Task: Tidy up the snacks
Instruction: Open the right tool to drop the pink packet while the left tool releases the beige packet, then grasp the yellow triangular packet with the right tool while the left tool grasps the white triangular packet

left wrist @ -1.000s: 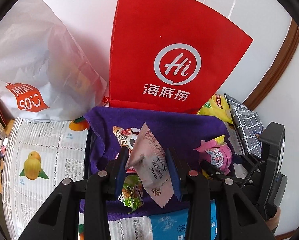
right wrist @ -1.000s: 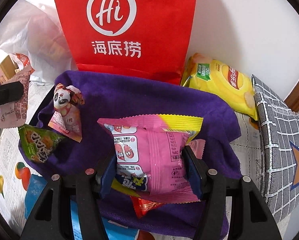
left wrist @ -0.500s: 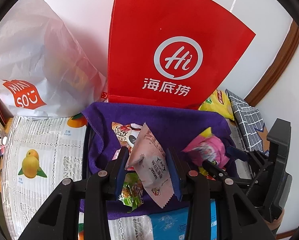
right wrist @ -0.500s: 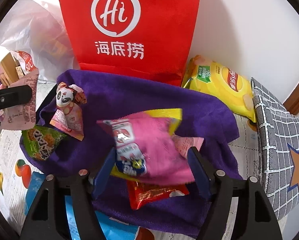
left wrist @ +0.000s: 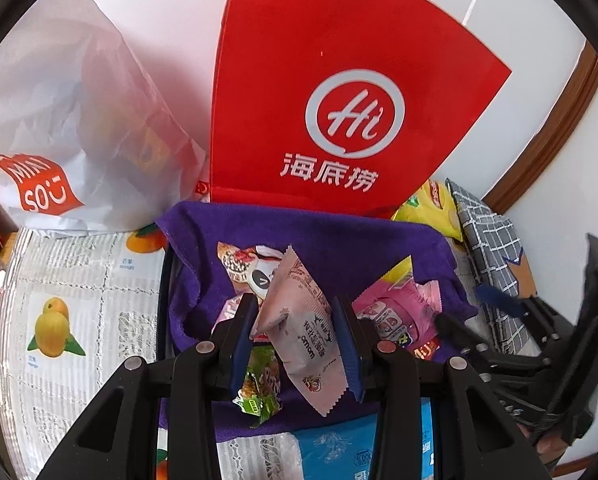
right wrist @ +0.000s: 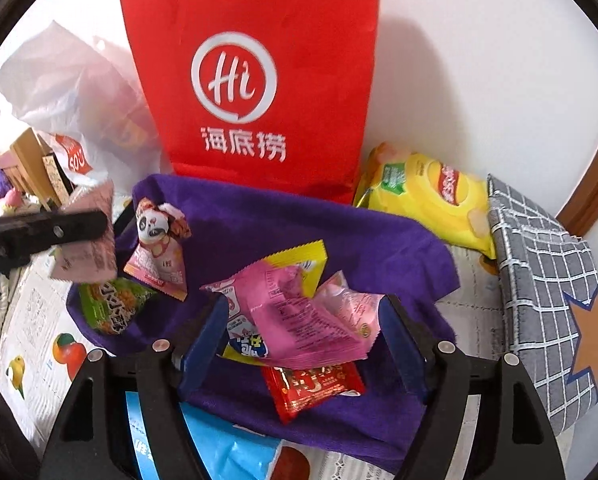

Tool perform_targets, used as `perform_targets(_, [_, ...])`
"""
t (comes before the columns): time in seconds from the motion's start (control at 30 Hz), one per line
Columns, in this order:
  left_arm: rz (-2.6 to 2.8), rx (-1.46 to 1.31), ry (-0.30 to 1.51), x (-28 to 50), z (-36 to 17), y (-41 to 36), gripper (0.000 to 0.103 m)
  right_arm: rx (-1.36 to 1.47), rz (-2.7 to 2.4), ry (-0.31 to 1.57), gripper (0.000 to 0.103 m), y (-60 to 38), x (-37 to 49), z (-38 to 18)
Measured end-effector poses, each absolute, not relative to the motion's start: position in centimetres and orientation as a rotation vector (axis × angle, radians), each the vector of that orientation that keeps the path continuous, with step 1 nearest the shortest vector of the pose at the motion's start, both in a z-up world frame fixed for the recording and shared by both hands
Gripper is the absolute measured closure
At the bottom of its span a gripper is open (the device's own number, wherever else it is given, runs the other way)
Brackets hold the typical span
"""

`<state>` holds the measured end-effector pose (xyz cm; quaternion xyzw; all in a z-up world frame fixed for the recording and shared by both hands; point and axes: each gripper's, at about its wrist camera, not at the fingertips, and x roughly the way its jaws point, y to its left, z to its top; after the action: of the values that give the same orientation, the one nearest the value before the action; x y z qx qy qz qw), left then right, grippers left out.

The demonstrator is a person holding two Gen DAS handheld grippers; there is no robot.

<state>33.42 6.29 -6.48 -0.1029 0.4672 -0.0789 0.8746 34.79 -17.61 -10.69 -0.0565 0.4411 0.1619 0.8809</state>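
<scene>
Right claw point(right wrist: 303, 336) just been opening, lifted a little; pink snack pack point(right wrist: 295, 316) no longer pinched, now slumped on the purple cloth point(right wrist: 259, 220), lying loose between the spread blue pads point(right wrist: 403, 344), on top of a red packet point(right wrist: 315, 384). Left claw point(left wrist: 295, 340) in the same spot as before, pinching a pale pink packet point(left wrist: 303, 328) held up over the cloth. Under it a green snack pack point(left wrist: 259, 388). Further back on the cloth, a panda packet point(right wrist: 159, 248). Behind the cloth, standing against the wall, a red paper bag point(right wrist: 259, 80). To its left, a white plastic bag point(left wrist: 59, 120). To its right, a yellow chip bag point(right wrist: 431, 196), beside a grey checked box point(right wrist: 547, 280). Fruit-print cover point(left wrist: 79, 300) on the bench.
</scene>
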Motion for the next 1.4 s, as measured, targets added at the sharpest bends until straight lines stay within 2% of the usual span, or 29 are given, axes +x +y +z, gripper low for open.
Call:
perform_targets(0.33, [-0.117, -0.177, 1.083, 34.4, -8.8, 5.3, 0.069, -0.08, 0.346, 0.853, 0.026, -18.8, 33.9, -8.0])
perform_targets(0.6, [-0.153, -0.175, 1.056, 33.8, -7.8, 4.9, 0.066, -0.094, 0.351, 0.839, 0.026, -18.1, 33.2, -7.5])
perform_targets(0.67, [-0.166, -0.177, 1.043, 33.5, -7.2, 4.8, 0.059, -0.098, 0.347, 0.828, 0.026, -17.9, 32.7, -7.1])
perform_targets(0.87, [-0.192, -0.153, 0.97, 32.0, -4.6, 4.4, 0.049, -0.063, 0.328, 0.809, 0.024, -17.8, 31.3, -5.7])
perform_targets(1.1, [-0.263, -0.133, 0.906, 30.0, -1.8, 3.4, 0.042, -0.06, 0.234, 0.786, 0.015, -19.6, 27.3, -4.9])
perform_targets(1.23, [-0.281, -0.106, 0.865, 28.2, 0.0, 2.8, 0.04, -0.028, 0.183, 0.775, 0.014, -21.5, 23.9, -4.3])
perform_targets(1.33, [-0.282, -0.093, 0.827, 26.4, 1.2, 2.8, 0.034, 0.007, 0.186, 0.749, 0.014, -22.6, 21.3, -4.2])
perform_targets(1.4, [-0.278, -0.092, 0.815, 24.8, 1.3, 3.0, 0.033, 0.002, 0.167, 0.741, 0.014, -22.9, 19.9, -4.4])
